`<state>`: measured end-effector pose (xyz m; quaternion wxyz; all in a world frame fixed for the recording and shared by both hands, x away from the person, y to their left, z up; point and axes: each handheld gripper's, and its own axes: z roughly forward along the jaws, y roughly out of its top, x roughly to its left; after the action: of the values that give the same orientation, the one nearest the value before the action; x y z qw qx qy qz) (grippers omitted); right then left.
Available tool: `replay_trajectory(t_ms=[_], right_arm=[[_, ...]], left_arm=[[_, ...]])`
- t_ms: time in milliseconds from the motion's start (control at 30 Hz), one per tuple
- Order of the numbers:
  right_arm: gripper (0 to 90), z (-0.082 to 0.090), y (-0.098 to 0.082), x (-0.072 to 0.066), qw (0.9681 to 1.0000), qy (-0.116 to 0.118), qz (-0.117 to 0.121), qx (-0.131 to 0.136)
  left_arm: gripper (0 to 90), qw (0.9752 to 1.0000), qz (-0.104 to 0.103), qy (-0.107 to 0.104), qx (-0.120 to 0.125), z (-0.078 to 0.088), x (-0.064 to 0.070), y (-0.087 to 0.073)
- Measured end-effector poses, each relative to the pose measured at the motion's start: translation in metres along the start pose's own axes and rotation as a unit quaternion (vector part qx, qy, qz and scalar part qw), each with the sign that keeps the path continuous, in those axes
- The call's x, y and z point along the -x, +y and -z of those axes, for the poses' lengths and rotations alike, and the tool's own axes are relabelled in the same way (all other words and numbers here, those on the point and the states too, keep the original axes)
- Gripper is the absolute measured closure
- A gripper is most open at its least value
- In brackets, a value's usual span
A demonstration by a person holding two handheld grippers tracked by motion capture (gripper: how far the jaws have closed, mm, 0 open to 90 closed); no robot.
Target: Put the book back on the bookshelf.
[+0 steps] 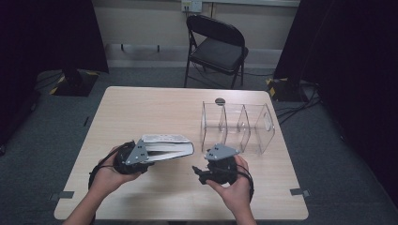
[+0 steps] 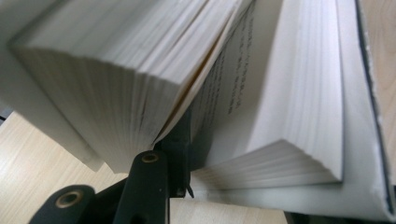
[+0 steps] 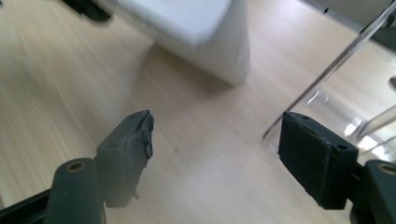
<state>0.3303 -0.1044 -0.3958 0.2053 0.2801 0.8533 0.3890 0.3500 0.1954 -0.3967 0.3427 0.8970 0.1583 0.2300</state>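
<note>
A thick white-paged book (image 1: 169,147) hangs a little above the table, sticking out to the right from my left gripper (image 1: 148,157), which is shut on its near end. In the left gripper view one black finger (image 2: 177,154) is wedged between the fanned pages, and the right-hand block of pages (image 2: 299,93) lies against it. My right gripper (image 1: 199,173) hovers low over the table just right of the book, pointing left. Its jaws stand wide open (image 3: 215,154) with only bare wood between them. The book's white corner (image 3: 201,28) lies ahead of it.
A clear acrylic rack (image 1: 237,124) with several upright dividers stands on the right half of the wooden table (image 1: 164,108), its edge (image 3: 336,65) close to my right jaw. A small dark disc (image 1: 220,101) lies behind it. A black folding chair (image 1: 218,47) stands beyond the table.
</note>
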Motion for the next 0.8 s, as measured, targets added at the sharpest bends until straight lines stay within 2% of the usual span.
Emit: replay_trajectory(t_ms=[133, 233, 300, 433, 500, 800], right_arm=[[24.5, -0.014, -0.024, -0.002, 0.9994, 0.012, -0.023, -0.021], [24.6, -0.025, -0.038, -0.004, 0.9987, 0.021, -0.033, -0.032], [24.5, -0.031, -0.045, -0.006, 0.998, 0.024, -0.038, -0.045], [24.5, -0.038, -0.053, -0.008, 0.9973, 0.025, -0.039, -0.056], [24.5, -0.04, -0.055, -0.009, 0.9972, 0.025, -0.041, -0.058], [23.2, -0.053, -0.069, -0.012, 0.9957, 0.027, -0.037, -0.08]], left_arm=[[65.5, 0.9999, 0.0, -0.007, -0.015, 0.005, -0.001, 0.005], [66.2, 0.9998, 0.005, -0.015, -0.015, 0.007, -0.002, 0.007], [66.8, 0.9992, 0.003, -0.024, -0.03, 0.012, -0.003, 0.011], [68.8, 0.9985, 0.007, -0.032, -0.044, 0.017, -0.004, 0.015], [69.4, 0.9979, 0.003, -0.033, -0.056, 0.019, -0.007, 0.018], [72.0, 0.9969, 0.007, -0.036, -0.069, 0.021, -0.017, 0.022]])
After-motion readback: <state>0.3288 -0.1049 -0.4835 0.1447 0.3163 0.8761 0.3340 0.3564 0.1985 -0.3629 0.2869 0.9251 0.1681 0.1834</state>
